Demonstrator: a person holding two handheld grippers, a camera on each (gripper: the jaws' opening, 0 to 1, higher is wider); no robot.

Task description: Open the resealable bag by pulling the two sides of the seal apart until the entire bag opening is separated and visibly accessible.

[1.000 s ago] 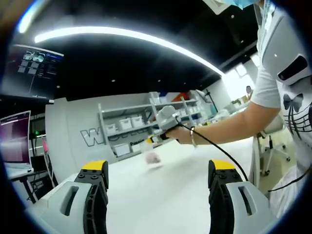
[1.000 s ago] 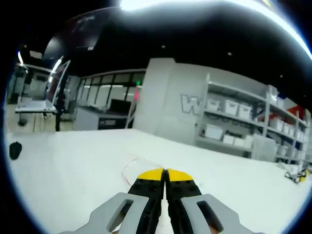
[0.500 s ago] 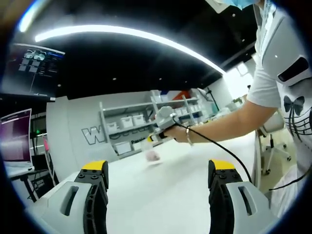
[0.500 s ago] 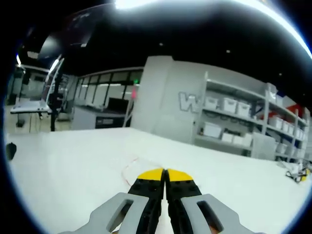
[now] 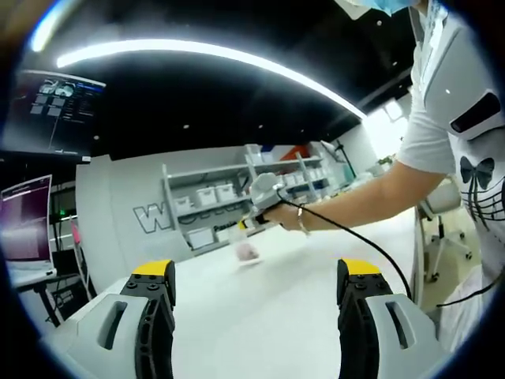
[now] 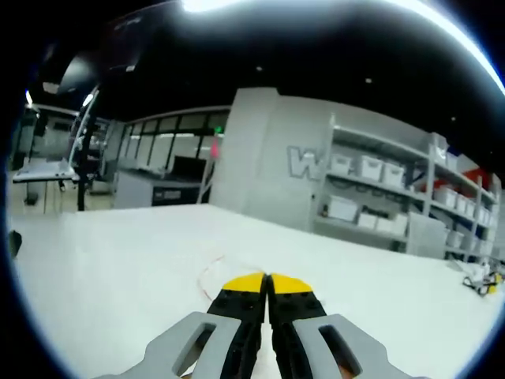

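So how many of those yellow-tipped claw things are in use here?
2. The left gripper is open near the camera, over the white table. The right gripper is shut on the clear bag, held out in the person's hand farther across the table.

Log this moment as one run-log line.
left gripper: open, idle above table | right gripper: shut on bag edge, bag lifted | seal: opening not visible

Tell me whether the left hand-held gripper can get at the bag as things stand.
Probably yes. The left hand-held gripper is open, with bare table between it and the bag, which the right hand-held gripper holds up farther along; it would have to move forward.
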